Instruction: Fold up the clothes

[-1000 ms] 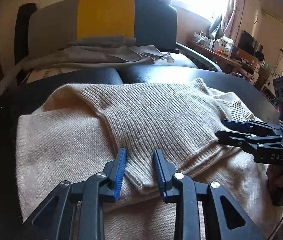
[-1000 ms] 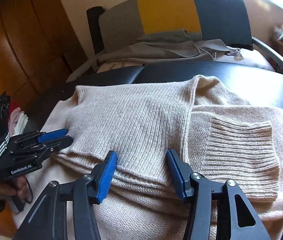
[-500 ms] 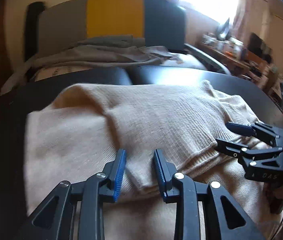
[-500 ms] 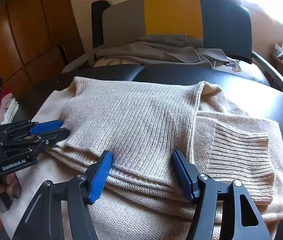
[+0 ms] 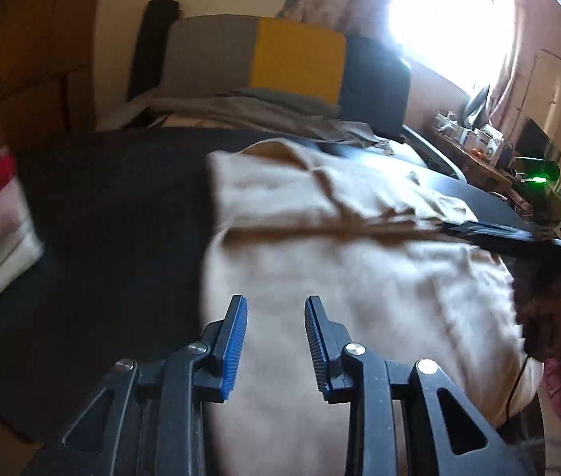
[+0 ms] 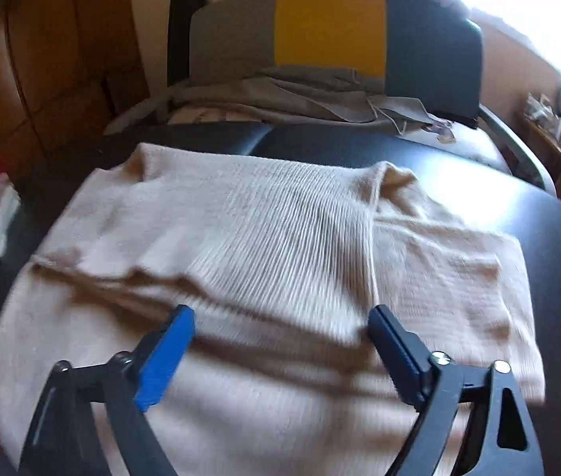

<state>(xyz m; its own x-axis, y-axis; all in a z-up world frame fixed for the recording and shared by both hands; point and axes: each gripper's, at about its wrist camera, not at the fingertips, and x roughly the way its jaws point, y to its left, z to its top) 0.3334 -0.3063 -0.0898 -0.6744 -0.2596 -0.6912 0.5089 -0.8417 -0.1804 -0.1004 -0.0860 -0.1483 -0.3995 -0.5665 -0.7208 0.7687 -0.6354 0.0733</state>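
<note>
1. Beige sweater (image 6: 264,238) lies folded on the black worktop (image 6: 558,246), spread ahead of and under both tongs.
2. Left tongs (image 5: 274,341): part open, nothing gripped, over the sweater's left edge; picture blurred.
3. Right tongs (image 6: 280,353): have just been opening, now wide, holding nothing; the folded ribbed edge lies just ahead between the fingers.
4. Chair (image 6: 332,35) with grey clothes (image 6: 288,99) sits beyond the worktop.
</note>
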